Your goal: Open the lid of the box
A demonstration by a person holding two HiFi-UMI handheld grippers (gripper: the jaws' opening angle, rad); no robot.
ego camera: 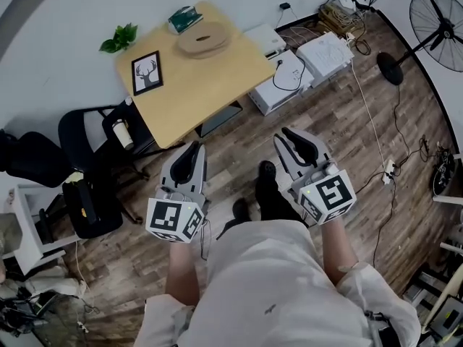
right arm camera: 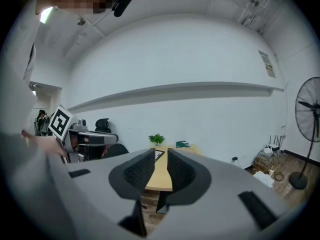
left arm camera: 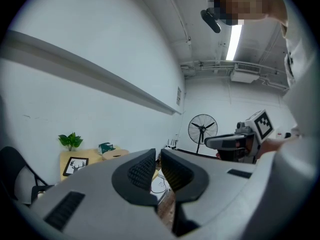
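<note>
A person holds the left tongs (ego camera: pixel 194 147) and the right tongs (ego camera: pixel 288 136) side by side over the wood floor (ego camera: pixel 239 147). Well ahead stands the bench (ego camera: pixel 217 82). On it are a round wooden box (ego camera: pixel 203 39), a deer picture (ego camera: pixel 147 72) and a small plant (ego camera: pixel 119 37).

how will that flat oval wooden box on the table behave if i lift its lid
The flat oval light-wood box looks thin, so probably light and stiff. Low and wide, it likely won't tip. On the smooth wooden table it may slide or rise with the lid.
</note>
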